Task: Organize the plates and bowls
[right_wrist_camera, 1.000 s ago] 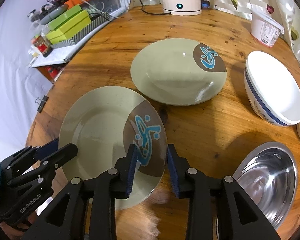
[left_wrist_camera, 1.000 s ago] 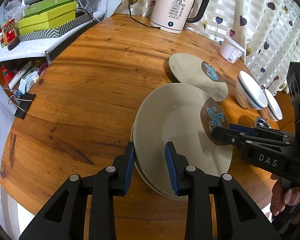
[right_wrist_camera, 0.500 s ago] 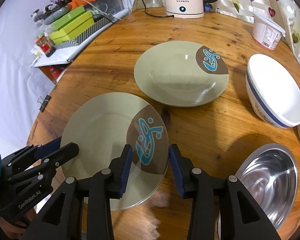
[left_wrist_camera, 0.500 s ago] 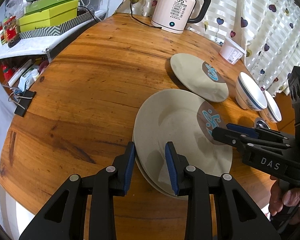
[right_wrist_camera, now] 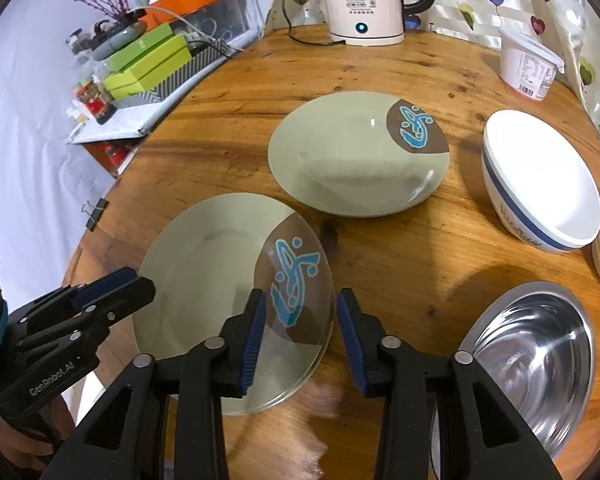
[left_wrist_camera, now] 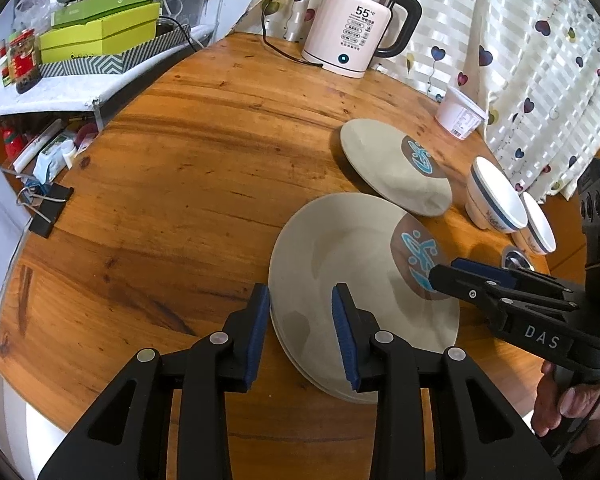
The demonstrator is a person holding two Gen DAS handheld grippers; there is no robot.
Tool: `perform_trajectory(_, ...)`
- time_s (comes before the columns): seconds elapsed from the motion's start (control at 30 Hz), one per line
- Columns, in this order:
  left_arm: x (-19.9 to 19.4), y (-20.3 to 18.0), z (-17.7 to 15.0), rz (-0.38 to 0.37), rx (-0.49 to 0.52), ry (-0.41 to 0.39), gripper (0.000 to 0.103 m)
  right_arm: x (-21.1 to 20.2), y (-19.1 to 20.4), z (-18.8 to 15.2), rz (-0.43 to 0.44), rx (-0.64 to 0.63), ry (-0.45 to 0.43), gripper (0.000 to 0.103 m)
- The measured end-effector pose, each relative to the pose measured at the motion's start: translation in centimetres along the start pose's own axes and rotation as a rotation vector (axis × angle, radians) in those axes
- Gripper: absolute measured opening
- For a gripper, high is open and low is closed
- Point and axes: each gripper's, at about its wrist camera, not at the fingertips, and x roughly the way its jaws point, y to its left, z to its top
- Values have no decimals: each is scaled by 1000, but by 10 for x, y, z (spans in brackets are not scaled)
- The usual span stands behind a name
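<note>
A stack of beige plates with a blue fish mark [left_wrist_camera: 352,264] [right_wrist_camera: 216,272] lies at the table's near side. My left gripper [left_wrist_camera: 300,312] is open, its fingers straddling the stack's near rim. My right gripper [right_wrist_camera: 302,320] is open, its fingers astride the rim by the fish mark; it also shows in the left wrist view [left_wrist_camera: 452,272]. A second beige fish plate [left_wrist_camera: 388,164] [right_wrist_camera: 356,160] lies farther back. Two white bowls with a blue band [right_wrist_camera: 540,192] [left_wrist_camera: 496,196] and a steel bowl [right_wrist_camera: 536,360] sit to the right.
A pink electric kettle [left_wrist_camera: 352,28] [right_wrist_camera: 364,0] with its cord stands at the table's back. A white tub [left_wrist_camera: 460,116] [right_wrist_camera: 528,64] is near the heart-print curtain. Green boxes [left_wrist_camera: 96,36] and clutter fill a shelf on the left. A binder clip [left_wrist_camera: 44,212] lies at the left edge.
Both grippers have opened wider and let go of the top plate, which now rests on the stack. Both have drawn back slightly.
</note>
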Motion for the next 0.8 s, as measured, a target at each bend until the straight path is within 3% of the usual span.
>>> perform_trajectory(0.6, -4, 3, 0, -1, -7, -11, 34, -6, -5, 0, 11, 20, -11, 31)
perform_trajectory(0.8, -14, 6, 9, 10, -12, -47, 34, -30, -14, 3, 18, 44, -70, 44)
